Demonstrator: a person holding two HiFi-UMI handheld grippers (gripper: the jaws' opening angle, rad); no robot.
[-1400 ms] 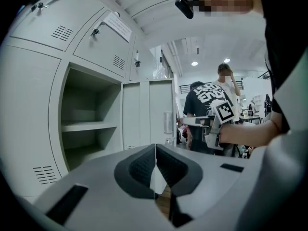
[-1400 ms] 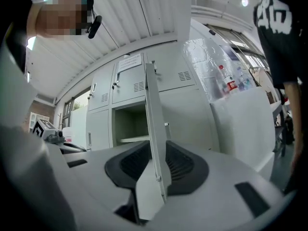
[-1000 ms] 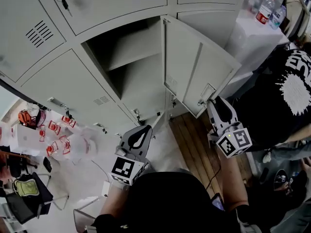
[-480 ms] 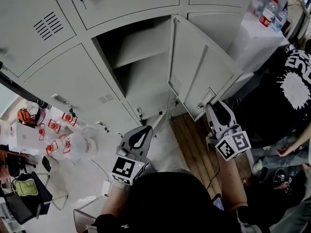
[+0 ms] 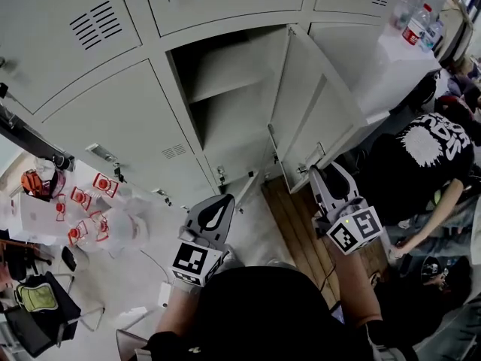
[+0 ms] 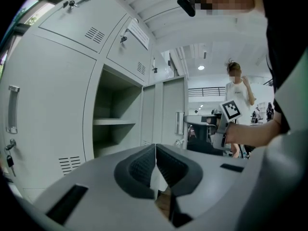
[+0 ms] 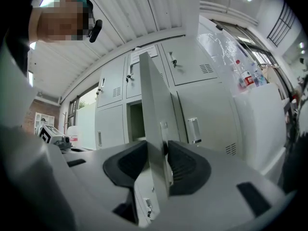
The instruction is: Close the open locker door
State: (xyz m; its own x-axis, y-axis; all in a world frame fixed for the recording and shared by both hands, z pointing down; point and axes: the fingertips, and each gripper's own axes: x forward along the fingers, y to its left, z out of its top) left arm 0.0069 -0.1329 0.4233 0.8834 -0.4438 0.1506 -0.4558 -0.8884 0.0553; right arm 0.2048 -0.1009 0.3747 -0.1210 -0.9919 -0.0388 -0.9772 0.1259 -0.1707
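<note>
The right gripper (image 7: 156,159) is clamped on the free edge of the locker door (image 7: 150,100), one pad against each face of the panel, with the door's thin edge running up between the jaws; in the head view this gripper (image 5: 325,177) meets the lower outer corner of the door (image 5: 310,107), its marker cube (image 5: 355,230) just behind the jaws; the door stands swung out from the bank of grey lockers, hinged on its right side, and the open compartment (image 5: 225,89) beside it shows a single shelf (image 5: 234,87) with nothing on it; the left gripper (image 6: 155,166) has its jaws pressed together on nothing, and in the head view it (image 5: 218,210) hangs low in front of the lockers, well apart from the door; below the door lies a strip of wooden flooring (image 5: 299,228); to the right a person in a black printed T-shirt (image 5: 425,153) sits near the lockers; bottles (image 5: 415,19) stand on a white surface at the upper right; clear packets with red labels (image 5: 94,216) lie on the floor to the left.
</note>
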